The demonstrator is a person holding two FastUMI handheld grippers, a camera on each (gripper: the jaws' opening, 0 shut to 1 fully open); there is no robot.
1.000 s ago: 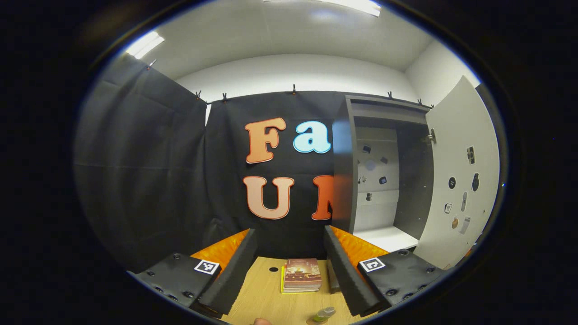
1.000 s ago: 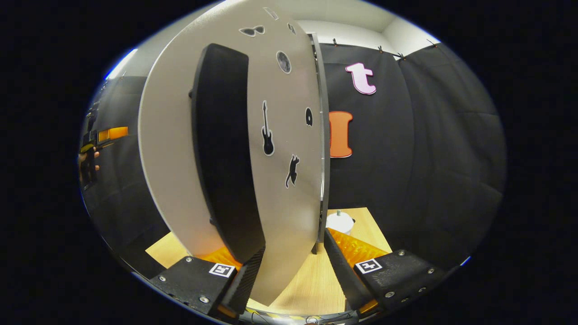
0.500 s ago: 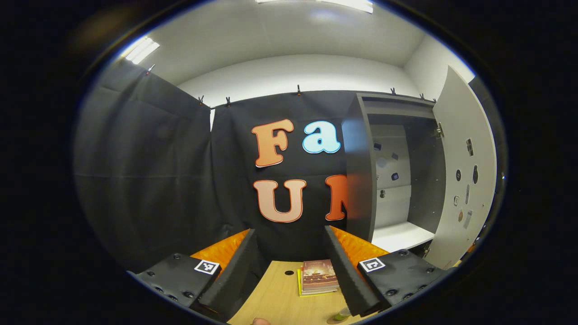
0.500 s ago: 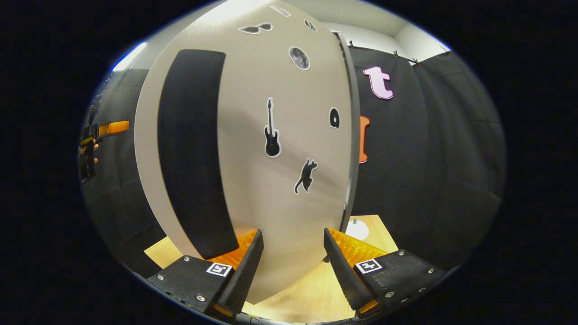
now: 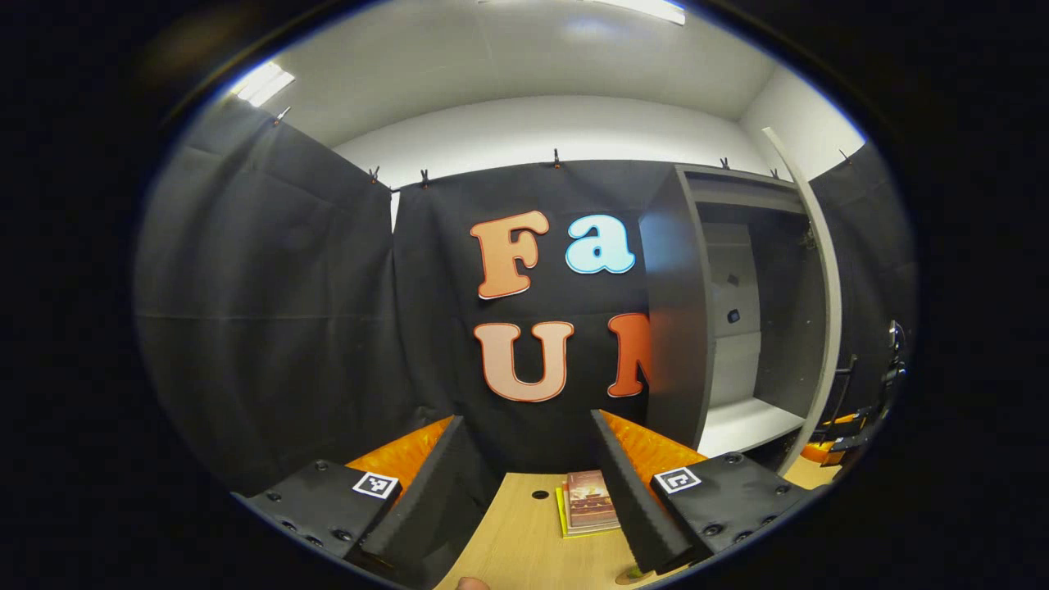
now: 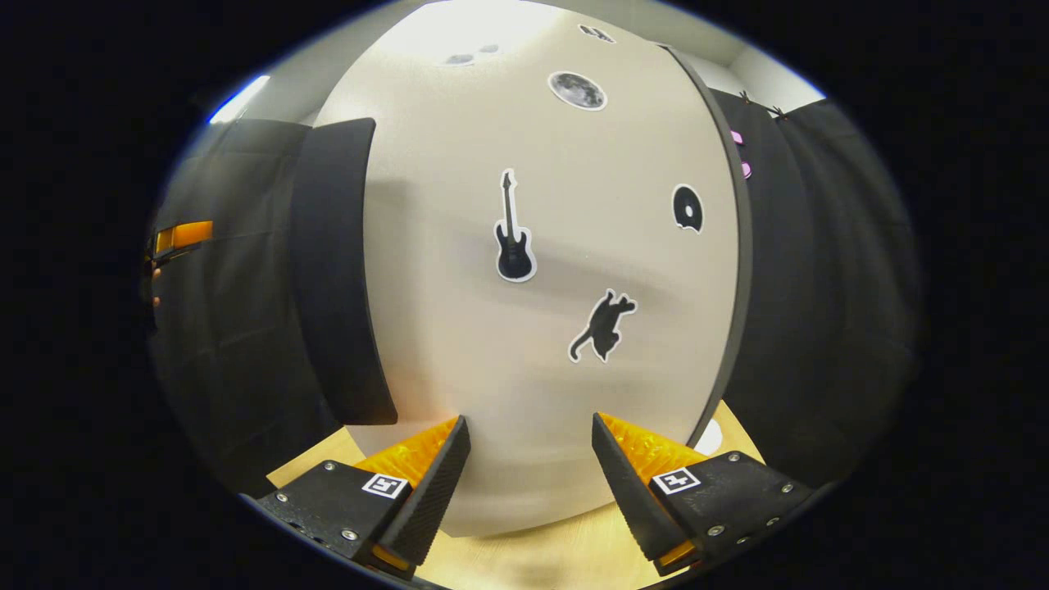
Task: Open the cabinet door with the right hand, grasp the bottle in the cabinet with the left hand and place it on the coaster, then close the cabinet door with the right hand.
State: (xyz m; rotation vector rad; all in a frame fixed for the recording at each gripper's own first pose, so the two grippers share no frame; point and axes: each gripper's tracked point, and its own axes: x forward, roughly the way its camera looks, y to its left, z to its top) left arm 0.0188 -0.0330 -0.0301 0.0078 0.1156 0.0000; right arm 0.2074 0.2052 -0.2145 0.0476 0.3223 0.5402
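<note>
In the left gripper view the grey cabinet (image 5: 680,311) stands at the right, its door (image 5: 824,311) seen nearly edge-on and half swung in. The white shelf (image 5: 742,426) inside is bare. My left gripper (image 5: 524,422) is open over the wooden table (image 5: 524,549) with nothing between its fingers. A sliver of the bottle on its coaster (image 5: 629,575) peeks out at the bottom edge. In the right gripper view my right gripper (image 6: 529,419) is open, fingertips close against the door's pale outer face (image 6: 533,344), right of its black handle strip (image 6: 336,270).
A small stack of books (image 5: 588,504) lies on the table ahead of the left gripper, near a dark hole (image 5: 539,495). A white round object (image 6: 711,437) sits on the table past the door's edge. The other gripper and a hand (image 6: 168,246) show far left.
The door has swung well toward the cabinet, with the right gripper following its outer face. The left gripper's view has shifted, so the books and bottle slid right and down.
</note>
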